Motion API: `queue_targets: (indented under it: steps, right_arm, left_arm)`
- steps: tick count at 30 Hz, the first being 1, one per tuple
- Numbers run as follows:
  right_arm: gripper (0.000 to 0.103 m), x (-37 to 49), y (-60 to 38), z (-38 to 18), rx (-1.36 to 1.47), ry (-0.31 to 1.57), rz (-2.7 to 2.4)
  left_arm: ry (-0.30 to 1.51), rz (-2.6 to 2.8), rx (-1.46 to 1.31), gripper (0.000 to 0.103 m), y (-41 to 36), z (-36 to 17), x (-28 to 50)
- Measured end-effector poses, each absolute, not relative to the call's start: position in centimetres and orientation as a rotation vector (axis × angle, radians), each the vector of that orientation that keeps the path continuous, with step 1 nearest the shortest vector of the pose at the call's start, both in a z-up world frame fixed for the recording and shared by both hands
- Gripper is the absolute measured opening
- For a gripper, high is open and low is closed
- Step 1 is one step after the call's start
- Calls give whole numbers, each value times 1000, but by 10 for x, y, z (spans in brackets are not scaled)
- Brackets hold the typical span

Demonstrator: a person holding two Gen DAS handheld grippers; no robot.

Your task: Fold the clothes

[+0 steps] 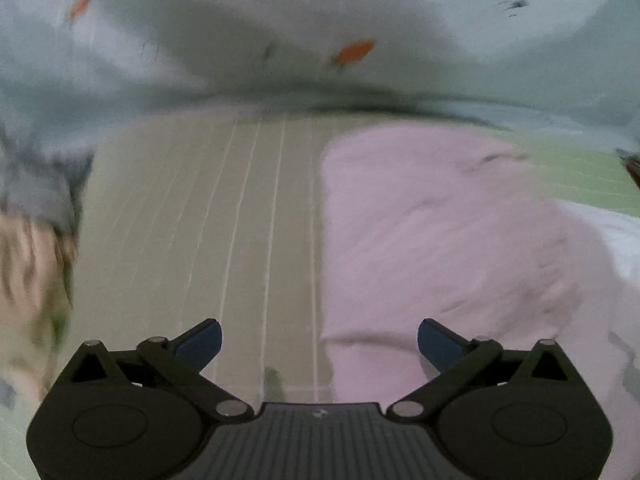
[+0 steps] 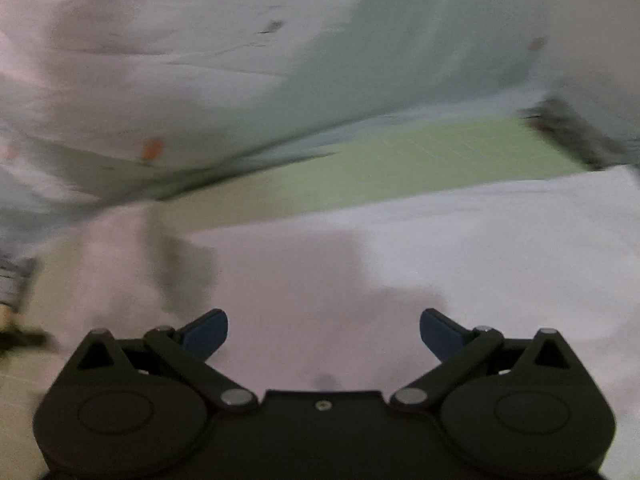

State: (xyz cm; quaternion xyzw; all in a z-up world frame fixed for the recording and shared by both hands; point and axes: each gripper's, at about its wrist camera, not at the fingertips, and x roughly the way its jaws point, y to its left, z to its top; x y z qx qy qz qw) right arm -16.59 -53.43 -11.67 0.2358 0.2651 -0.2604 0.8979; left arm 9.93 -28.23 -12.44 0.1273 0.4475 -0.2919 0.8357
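Note:
A pale blue-grey garment with small orange marks fills the top of the left wrist view, its lower edge hanging over the surface. It also fills the top of the right wrist view. A pink garment lies on the green mat to the right. In the right wrist view pale pink-white cloth lies below and ahead of the fingers. My left gripper is open and empty above the mat beside the pink garment. My right gripper is open and empty above the pale cloth. Both views are blurred.
The green mat with white grid lines shows between the cloths. White cloth lies at the right edge. A blurred patterned item sits at the left edge. A dark blurred strip crosses the upper right.

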Motion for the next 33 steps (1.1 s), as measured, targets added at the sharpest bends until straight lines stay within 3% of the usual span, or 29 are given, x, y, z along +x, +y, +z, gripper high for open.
queue_targets:
  steps: [8, 16, 21, 28, 33]
  right_arm:
    - [103, -82, -527, -154, 587, 708, -327]
    - [103, -62, -525, -153, 636, 703, -272]
    - [91, -63, -511, -143, 588, 684, -293]
    - [91, -69, -521, -155, 756, 673, -262]
    - [78, -61, -526, -152, 843, 585, -205]
  left_arm:
    - [1066, -659, 186, 103, -279, -158, 116]
    - [1042, -651, 178, 103, -282, -169, 113]
    - [1039, -642, 201, 103, -288, -170, 115]
    - [1073, -644, 206, 103, -286, -167, 121]
    - [1090, -634, 208, 103, -289, -168, 126]
